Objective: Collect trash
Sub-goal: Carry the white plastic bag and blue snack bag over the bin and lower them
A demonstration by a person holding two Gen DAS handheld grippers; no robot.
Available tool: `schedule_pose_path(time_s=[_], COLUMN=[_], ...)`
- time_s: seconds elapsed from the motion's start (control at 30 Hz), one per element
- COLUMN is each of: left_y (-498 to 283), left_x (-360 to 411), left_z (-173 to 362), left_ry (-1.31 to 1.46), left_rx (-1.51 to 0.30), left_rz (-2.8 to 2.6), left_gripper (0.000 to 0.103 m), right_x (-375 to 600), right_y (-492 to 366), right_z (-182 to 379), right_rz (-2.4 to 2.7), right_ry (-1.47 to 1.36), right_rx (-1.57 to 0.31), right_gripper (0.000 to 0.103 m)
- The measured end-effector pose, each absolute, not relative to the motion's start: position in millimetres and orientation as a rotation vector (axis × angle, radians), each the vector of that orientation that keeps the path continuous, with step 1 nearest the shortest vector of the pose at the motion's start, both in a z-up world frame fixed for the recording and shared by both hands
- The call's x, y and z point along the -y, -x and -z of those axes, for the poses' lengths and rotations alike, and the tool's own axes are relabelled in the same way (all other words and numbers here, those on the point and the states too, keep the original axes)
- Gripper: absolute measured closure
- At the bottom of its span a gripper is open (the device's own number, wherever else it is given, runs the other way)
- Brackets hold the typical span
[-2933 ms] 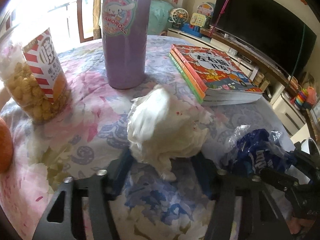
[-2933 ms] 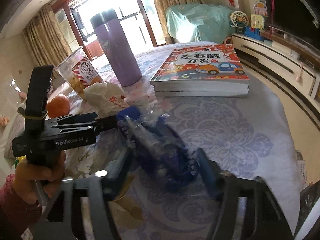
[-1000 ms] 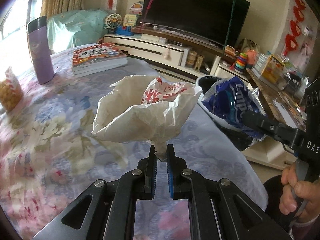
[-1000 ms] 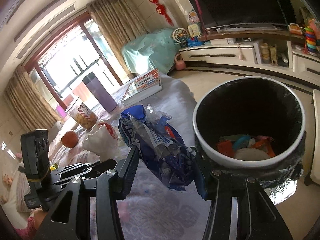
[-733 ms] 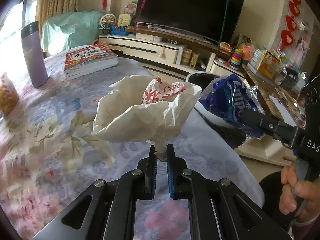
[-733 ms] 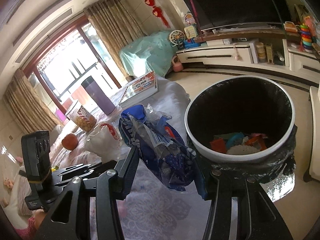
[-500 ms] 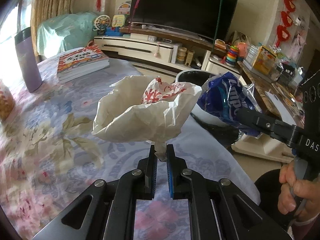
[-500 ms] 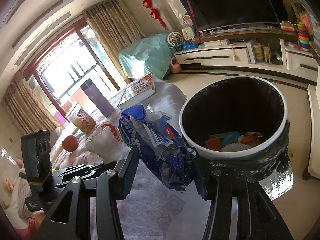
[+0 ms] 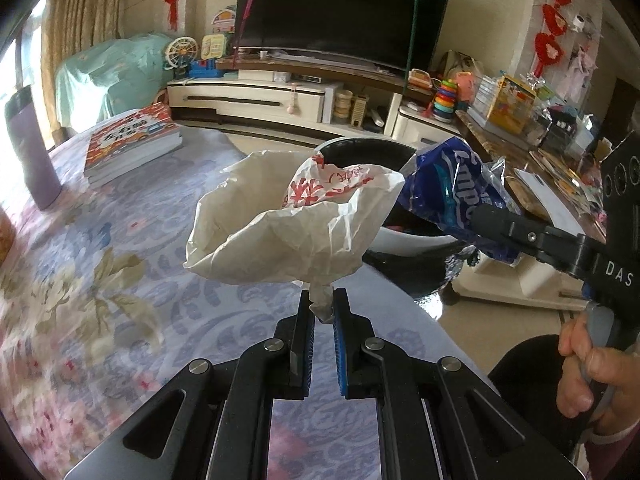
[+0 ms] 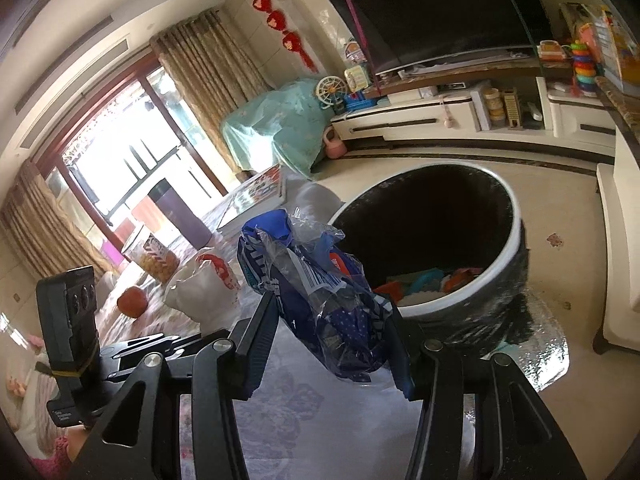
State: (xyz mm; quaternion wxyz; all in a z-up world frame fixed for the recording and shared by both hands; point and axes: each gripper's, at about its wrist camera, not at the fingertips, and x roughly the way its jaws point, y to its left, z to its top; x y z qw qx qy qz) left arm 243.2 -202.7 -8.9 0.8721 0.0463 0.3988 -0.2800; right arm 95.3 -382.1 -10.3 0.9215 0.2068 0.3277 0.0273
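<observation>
Wrapper [image 10: 320,300] and paper bag [image 9: 296,224] above the table [image 9: 120,280] edge, bin [image 10: 516,248] just beyond, books [image 9: 132,140] behind.

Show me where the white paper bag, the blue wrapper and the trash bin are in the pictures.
white paper bag [image 9: 296,236]: left wrist view, on its crumpled front side.
blue wrapper [image 10: 320,300]: right wrist view, on its middle.
trash bin [image 10: 516,240]: right wrist view, on its white rim at the right.

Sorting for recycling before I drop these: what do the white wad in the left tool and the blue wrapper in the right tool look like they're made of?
White wad: looks like thin matte paper, or possibly a thin plastic bag, going by its crisp dull creases and red print. Blue wrapper: probably glossy plastic film, since its clear edges are see-through and it glints along the crinkles.
</observation>
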Motion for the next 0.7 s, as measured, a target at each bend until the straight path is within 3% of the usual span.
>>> schedule_pose_path(time_s=[0.7], left_y=[-252.6], left_x=[248.9], left_z=[5.7], left_ry=[-0.155], left_rx=[-0.834], left_rz=[0.640], left_gripper=[0.096], right_x=[421.6], right_y=[-87.8], right_z=[9.0], right_rz=[0.021], right_ry=[-0.461], right_rx=[-0.649], right_gripper=[0.052])
